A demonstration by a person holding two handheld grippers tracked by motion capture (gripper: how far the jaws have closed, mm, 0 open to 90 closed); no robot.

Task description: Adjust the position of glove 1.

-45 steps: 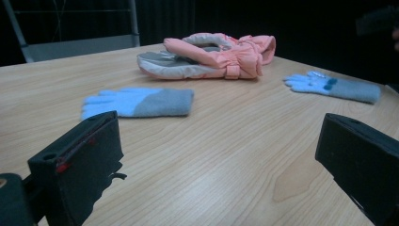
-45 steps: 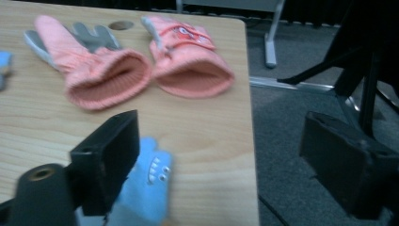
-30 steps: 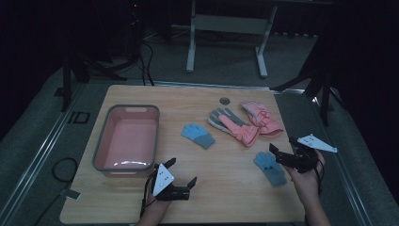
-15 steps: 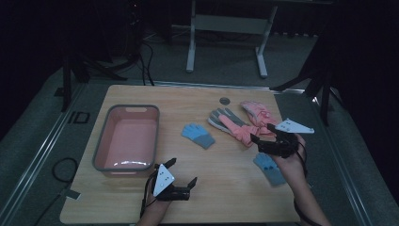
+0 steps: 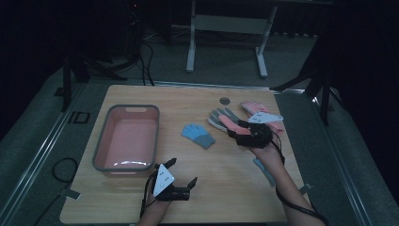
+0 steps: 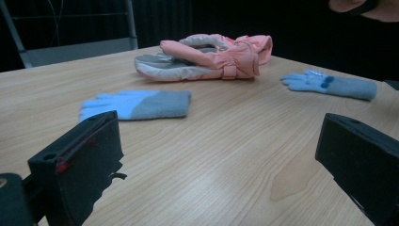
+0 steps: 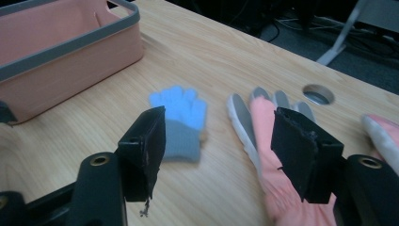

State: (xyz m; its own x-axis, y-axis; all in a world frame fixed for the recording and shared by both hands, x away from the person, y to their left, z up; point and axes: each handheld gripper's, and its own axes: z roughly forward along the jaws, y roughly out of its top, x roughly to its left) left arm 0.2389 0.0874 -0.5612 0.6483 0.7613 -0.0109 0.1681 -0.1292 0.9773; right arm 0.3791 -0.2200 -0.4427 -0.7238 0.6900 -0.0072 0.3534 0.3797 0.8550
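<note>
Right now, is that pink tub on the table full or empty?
Empty. The high view shows the pink tub's bare floor inside its grey rim, and all the gloves, like the blue one, lie outside on the table.

The pink-and-grey mitten (image 5: 226,119) lies flat on the wooden surface (image 5: 226,188), palm side up, its grey fingertips pointing toward the far edge near a round hole. A broad pink strip runs down its middle to a gathered pink cuff. A second pink mitten (image 5: 256,109) lies just beside it, touching it, partly overlapped in the left gripper view.
</note>
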